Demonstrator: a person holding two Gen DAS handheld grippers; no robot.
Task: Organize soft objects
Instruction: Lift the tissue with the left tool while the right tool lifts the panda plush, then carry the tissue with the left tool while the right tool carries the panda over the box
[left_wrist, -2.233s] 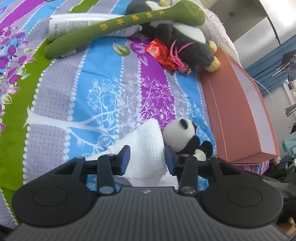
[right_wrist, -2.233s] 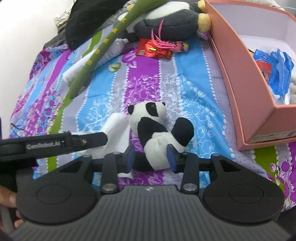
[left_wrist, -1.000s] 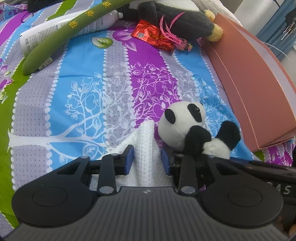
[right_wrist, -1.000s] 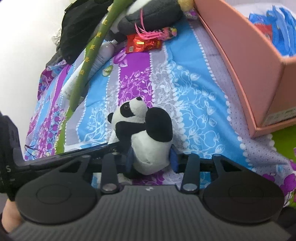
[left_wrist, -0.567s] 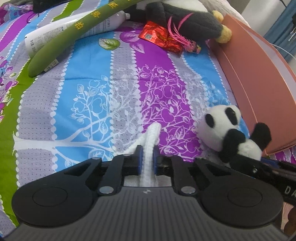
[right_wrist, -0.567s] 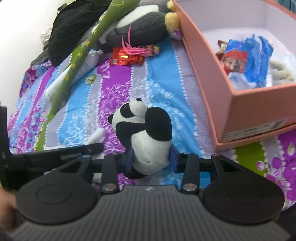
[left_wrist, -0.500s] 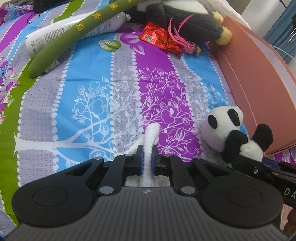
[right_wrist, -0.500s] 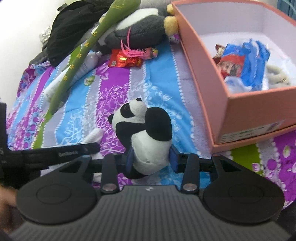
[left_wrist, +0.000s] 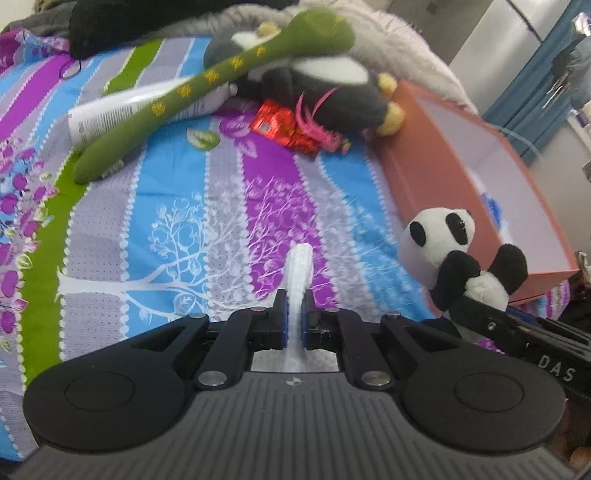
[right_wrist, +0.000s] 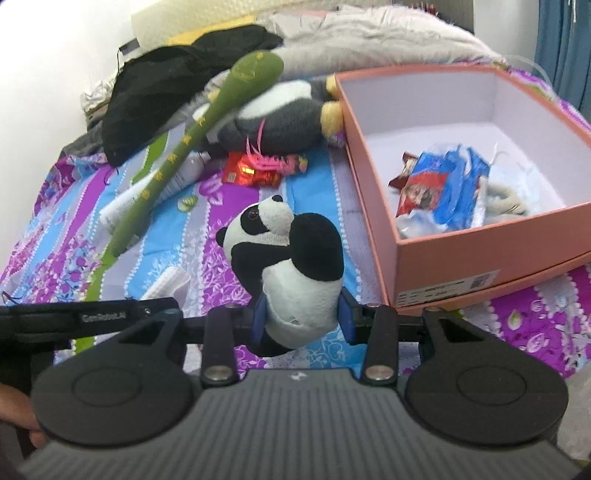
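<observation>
My left gripper (left_wrist: 292, 314) is shut on a folded white cloth (left_wrist: 298, 273), which sticks up between the pads, lifted off the bedspread. My right gripper (right_wrist: 302, 314) is shut on the belly of a small panda plush (right_wrist: 291, 258) and holds it above the bed; that panda (left_wrist: 460, 254) also shows at the right of the left wrist view. The white cloth (right_wrist: 168, 282) shows in the right wrist view above the left gripper's black arm. A salmon-pink open box (right_wrist: 380, 206) stands to the right, with snack packets inside.
At the far side of the striped bedspread (left_wrist: 192, 206) lie a long green plush (left_wrist: 192, 96), a white tube (left_wrist: 110, 114), a big grey penguin plush (right_wrist: 273, 122), a red wrapper (right_wrist: 251, 173) and dark clothing (right_wrist: 166, 85). A blue curtain (right_wrist: 565, 51) hangs at the right.
The left jaws closed on the white cloth and lifted it. The right gripper rose with the panda, and the box's inside came into fuller view.
</observation>
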